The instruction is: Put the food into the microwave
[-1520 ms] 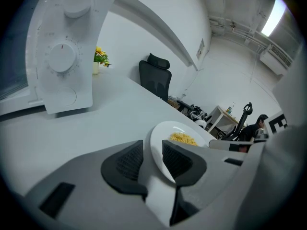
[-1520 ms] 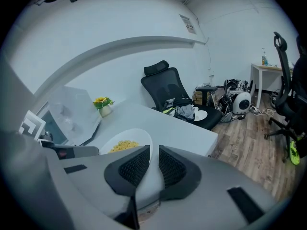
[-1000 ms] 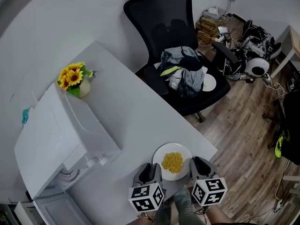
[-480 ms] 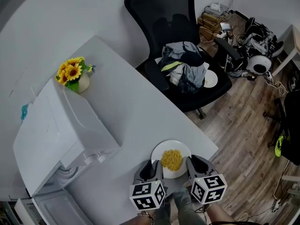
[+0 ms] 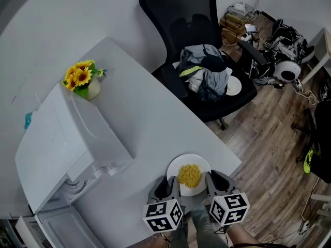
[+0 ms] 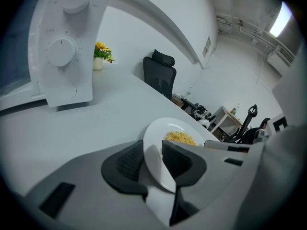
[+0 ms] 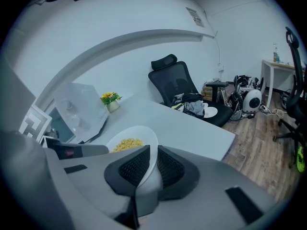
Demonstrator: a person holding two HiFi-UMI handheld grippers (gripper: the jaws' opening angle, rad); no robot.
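A white plate [image 5: 188, 175] with a heap of yellow food [image 5: 190, 175] is at the near corner of the white table [image 5: 150, 123]. My left gripper [image 5: 169, 188] is shut on the plate's left rim and my right gripper [image 5: 212, 184] on its right rim. In the left gripper view the plate [image 6: 163, 150] stands between the black pads of the left gripper [image 6: 153, 159]; the right gripper [image 7: 152, 164] pinches the plate [image 7: 136, 143] the same way. The white microwave [image 5: 67, 143] stands to the left with its door [image 5: 57, 227] swung open. Whether the plate rests on the table cannot be told.
A vase of sunflowers [image 5: 83, 82] stands on the table beyond the microwave. A black office chair [image 5: 199, 61] piled with clothes and a small white plate sits past the table's right edge. Gear and cables lie on the wooden floor [image 5: 274, 133] at right.
The plate and both grippers have shifted slightly to the left, toward the microwave. Both grips stay the same.
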